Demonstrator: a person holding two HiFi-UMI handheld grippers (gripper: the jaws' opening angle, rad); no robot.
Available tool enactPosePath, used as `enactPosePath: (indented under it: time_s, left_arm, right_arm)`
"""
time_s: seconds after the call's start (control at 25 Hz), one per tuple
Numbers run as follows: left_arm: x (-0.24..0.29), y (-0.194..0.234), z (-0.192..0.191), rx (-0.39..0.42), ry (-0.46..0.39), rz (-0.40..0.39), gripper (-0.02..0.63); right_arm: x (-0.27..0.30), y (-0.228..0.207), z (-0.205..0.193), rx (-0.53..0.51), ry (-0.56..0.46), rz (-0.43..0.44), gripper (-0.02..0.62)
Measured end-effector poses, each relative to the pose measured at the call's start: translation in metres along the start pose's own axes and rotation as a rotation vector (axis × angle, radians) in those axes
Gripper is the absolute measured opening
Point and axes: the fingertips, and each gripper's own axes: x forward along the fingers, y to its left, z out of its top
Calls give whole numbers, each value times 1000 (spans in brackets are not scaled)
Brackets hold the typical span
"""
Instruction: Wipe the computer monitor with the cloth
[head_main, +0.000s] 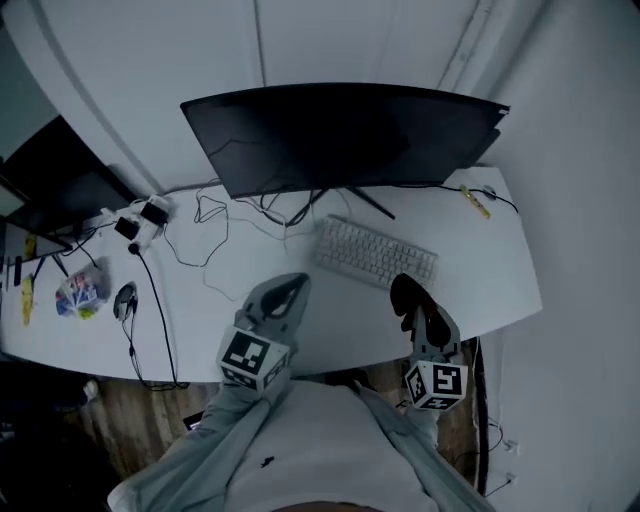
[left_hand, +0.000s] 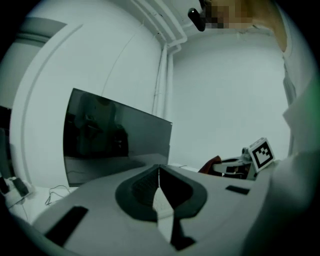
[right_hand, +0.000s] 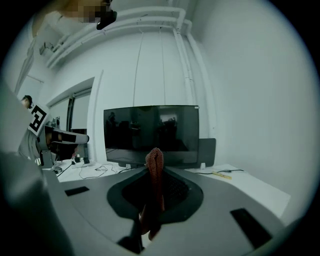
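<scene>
The monitor (head_main: 340, 135) stands at the back of the counter (head_main: 490, 275), at 12 o'clock from the right hand-held gripper (head_main: 408, 292), which pinches the red cloth (right_hand: 154, 172) tight; the left hand-held gripper (head_main: 288, 292) is closed and empty.

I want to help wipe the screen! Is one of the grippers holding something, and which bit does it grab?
The right gripper holds the reddish cloth, bunched between its shut jaws, a fold poking above them. The left gripper is shut on nothing.
</scene>
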Motion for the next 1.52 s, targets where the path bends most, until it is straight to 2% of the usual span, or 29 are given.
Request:
enactPosePath:
  time_s: [0.4,0.76,0.92,1.12,1.52]
  left_arm:
    - [-25,22,11,-50,-67,430,23]
    - [-75,29,9,-72,-89,680,23]
    - [-96,35,10,-73,-105,740,22]
    - [-119,40,3,-75,-102,775,23]
    - [-146,69,-5,-77,-103,730,21]
  right_arm:
    - [90,17,32,-94,-56,423,38]
    - [115,73,49,-152,-80,691,38]
    - [121,98,54,-172,-89,756,38]
    - [127,123,56,-181,-107,775,38]
    - [139,179,83,-178,-168,768,38]
